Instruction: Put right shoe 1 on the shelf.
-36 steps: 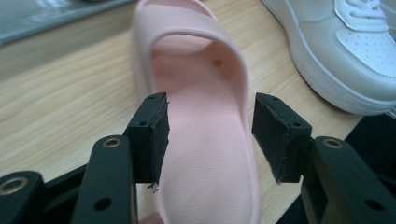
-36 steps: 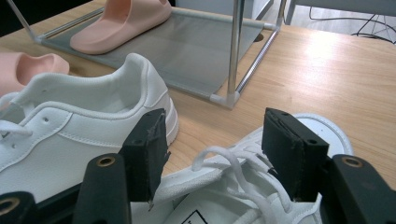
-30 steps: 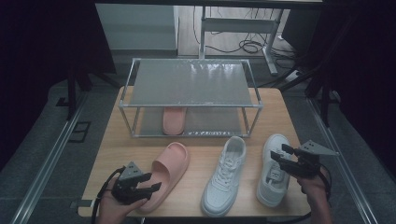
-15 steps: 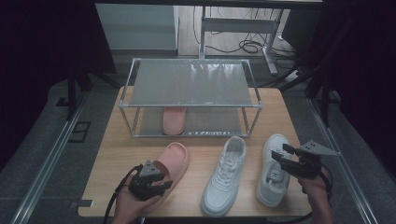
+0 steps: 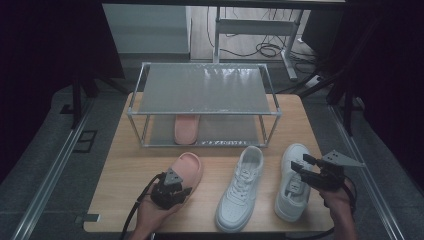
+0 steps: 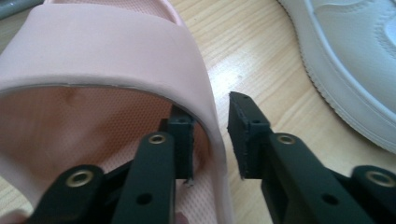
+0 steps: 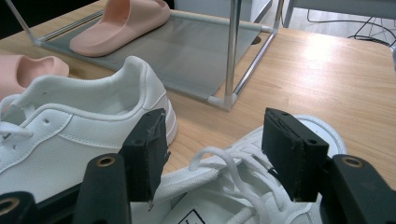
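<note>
A pink slipper [image 5: 189, 167] lies on the wooden table [image 5: 300, 125], toe toward the rack. My left gripper [image 5: 172, 192] sits low over its near end. In the left gripper view the slipper's strap [image 6: 107, 51] has its right side wall between my left gripper's [image 6: 210, 116] jaws, one inside and one outside. The jaws have just been closing; a sliver of gap still shows at the outer pad [image 6: 243, 135]. My right gripper [image 5: 305, 167] hovers open over the laces of the right white sneaker [image 5: 292, 187], and its jaws [image 7: 215, 135] hold nothing.
A second white sneaker [image 5: 242, 187] lies between the slipper and the right sneaker. A metal two-tier rack [image 5: 205, 87] stands at the back of the table, with another pink slipper [image 5: 186, 127] on its lower shelf. The near table edge is close behind both hands.
My left gripper has moved right and down onto the slipper, and its jaws have narrowed around the strap's side. The right gripper has stayed put.
</note>
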Demonstrator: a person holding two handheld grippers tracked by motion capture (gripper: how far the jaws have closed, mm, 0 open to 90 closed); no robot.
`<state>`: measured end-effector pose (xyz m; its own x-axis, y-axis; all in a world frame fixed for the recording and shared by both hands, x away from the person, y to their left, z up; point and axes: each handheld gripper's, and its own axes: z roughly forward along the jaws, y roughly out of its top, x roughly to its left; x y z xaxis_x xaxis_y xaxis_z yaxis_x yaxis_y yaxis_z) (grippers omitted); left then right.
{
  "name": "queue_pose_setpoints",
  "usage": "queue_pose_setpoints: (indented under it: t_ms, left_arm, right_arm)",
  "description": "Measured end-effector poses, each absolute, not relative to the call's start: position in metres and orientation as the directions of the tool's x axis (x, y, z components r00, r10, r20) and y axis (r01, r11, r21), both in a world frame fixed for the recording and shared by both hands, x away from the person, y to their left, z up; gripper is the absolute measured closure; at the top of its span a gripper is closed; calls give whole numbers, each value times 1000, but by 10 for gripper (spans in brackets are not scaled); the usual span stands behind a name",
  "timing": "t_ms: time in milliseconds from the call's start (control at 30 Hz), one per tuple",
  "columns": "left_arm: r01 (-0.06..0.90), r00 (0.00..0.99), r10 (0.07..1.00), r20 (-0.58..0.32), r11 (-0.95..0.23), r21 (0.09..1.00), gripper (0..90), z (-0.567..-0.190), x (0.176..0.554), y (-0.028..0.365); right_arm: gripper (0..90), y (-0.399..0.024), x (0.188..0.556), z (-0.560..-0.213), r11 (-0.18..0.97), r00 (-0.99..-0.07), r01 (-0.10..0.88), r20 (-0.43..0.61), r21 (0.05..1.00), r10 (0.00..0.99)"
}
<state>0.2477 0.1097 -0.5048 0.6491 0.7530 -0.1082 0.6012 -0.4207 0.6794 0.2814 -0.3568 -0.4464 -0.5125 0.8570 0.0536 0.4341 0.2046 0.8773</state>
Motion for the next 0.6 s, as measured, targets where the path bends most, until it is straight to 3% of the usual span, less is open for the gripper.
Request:
queue_pose_setpoints:
  t_ms: [600]
  left_arm:
    - [586,618,777,-119,-355,729,807,-500,247,106]
  right_arm:
    - [408,-357,282,-447,208,-514,436,52,876,857]
